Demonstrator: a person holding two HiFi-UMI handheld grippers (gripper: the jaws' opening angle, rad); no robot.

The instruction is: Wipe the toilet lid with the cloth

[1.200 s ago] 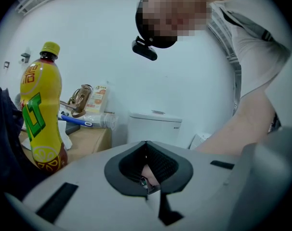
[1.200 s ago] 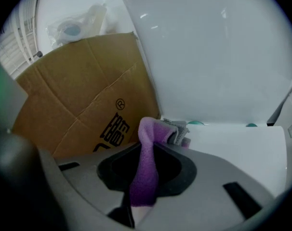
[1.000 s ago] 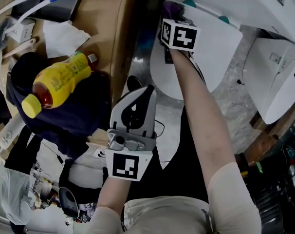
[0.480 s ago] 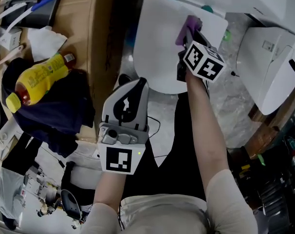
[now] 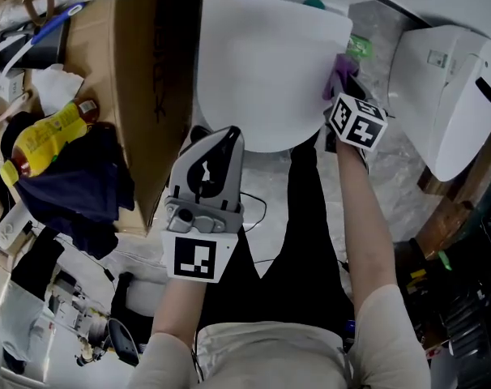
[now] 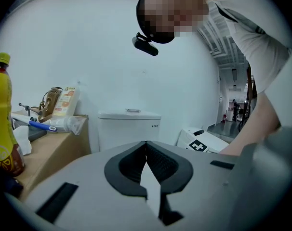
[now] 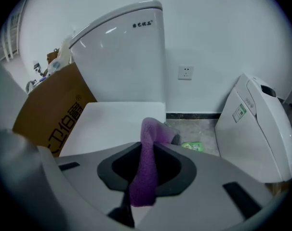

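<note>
In the head view, the white toilet lid (image 5: pixel 266 71) fills the upper centre. The right gripper (image 5: pixel 340 89) pinches the purple cloth (image 5: pixel 339 68) at the lid's right edge, and the left gripper (image 5: pixel 217 140) hangs just below the lid. The left gripper view shows its jaws pressed together, empty. The right gripper view shows the cloth clamped between the jaws at lower centre.

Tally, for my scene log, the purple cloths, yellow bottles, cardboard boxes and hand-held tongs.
Purple terry cloth: 1
Yellow plastic drink bottle: 1
Brown cardboard box: 1
Grey two-jaw tongs: 2 (left tongs, right tongs)
Total: 5
</note>
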